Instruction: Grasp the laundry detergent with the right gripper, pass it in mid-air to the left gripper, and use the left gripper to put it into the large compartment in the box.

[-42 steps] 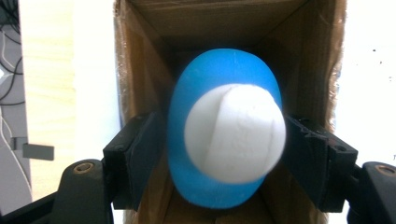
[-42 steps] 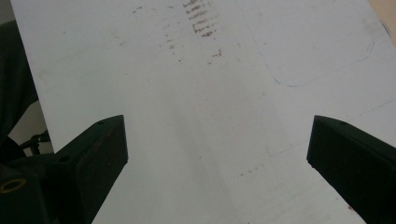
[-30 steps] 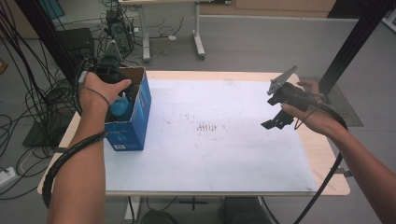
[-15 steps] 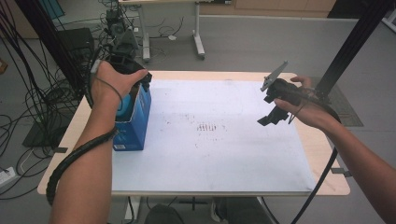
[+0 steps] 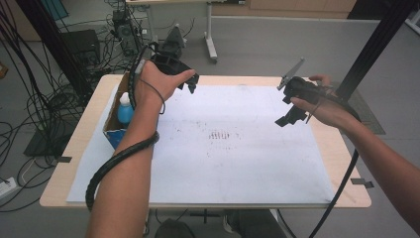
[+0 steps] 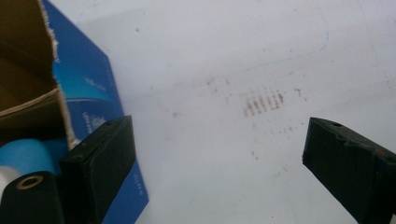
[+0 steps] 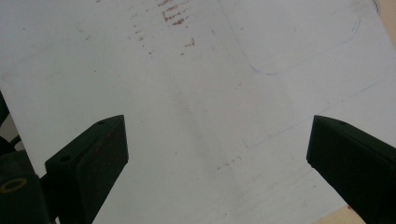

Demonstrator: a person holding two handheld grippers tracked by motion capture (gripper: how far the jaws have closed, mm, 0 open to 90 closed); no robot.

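A blue cardboard box (image 5: 115, 130) with a raw brown inside and torn top edge stands at the left edge of the counter (image 5: 89, 126), on a smooth white sheet (image 5: 237, 158) smudged with brown marks. A light-blue plastic bottle with a white cap (image 5: 125, 109) stands inside it. White print on the box is too blurred to read. The left gripper (image 6: 219, 144), just beside the box, has its 2 black jaws spread wide, empty. The right gripper (image 7: 217, 149) hangs over the sheet, jaws equally wide, holding nothing.
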